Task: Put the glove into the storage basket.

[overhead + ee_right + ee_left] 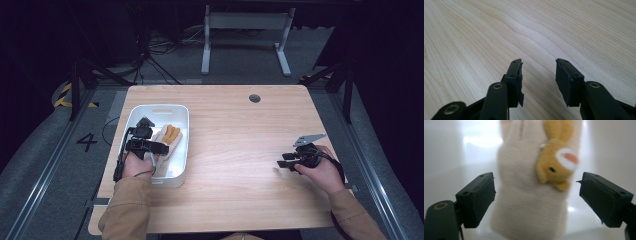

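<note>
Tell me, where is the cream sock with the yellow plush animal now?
The cream sock lies inside the white bin on the left side of the table in the high view, between the open left tongs.

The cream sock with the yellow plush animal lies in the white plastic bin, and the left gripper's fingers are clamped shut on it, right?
Not quite. The cream sock with the yellow plush animal does lie in the white plastic bin, but the left gripper is open: in the left gripper view its black fingers stand apart on either side of the sock, clear of it.
</note>
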A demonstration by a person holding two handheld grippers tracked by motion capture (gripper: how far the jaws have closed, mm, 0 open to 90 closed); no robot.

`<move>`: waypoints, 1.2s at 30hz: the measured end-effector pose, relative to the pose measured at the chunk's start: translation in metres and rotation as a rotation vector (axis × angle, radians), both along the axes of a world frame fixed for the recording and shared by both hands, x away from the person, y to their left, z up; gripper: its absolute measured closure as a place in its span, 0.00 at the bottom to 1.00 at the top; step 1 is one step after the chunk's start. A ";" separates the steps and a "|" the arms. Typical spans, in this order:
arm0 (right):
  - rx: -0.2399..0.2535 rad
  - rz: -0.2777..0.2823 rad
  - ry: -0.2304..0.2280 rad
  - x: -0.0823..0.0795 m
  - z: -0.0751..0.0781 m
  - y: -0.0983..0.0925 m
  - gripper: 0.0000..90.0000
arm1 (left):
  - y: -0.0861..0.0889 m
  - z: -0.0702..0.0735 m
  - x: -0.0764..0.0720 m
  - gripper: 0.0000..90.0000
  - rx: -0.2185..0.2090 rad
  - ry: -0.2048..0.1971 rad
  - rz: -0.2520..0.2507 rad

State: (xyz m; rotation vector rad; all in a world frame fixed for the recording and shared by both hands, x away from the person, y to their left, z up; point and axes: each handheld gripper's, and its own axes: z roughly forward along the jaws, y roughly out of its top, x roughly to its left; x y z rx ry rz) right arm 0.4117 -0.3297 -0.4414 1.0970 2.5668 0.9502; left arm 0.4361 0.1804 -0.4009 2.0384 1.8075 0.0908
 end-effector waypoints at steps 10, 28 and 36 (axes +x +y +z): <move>0.000 -0.002 0.000 0.000 0.000 -0.001 0.64 | -0.012 0.014 -0.008 0.19 0.014 -0.063 -0.066; 0.008 -0.012 -0.007 0.000 0.002 -0.004 0.64 | -0.045 0.064 -0.045 0.41 -0.086 -0.269 -0.275; 0.014 -0.021 -0.007 -0.002 0.001 -0.008 0.64 | -0.084 0.076 -0.058 0.39 -0.133 -0.340 -0.440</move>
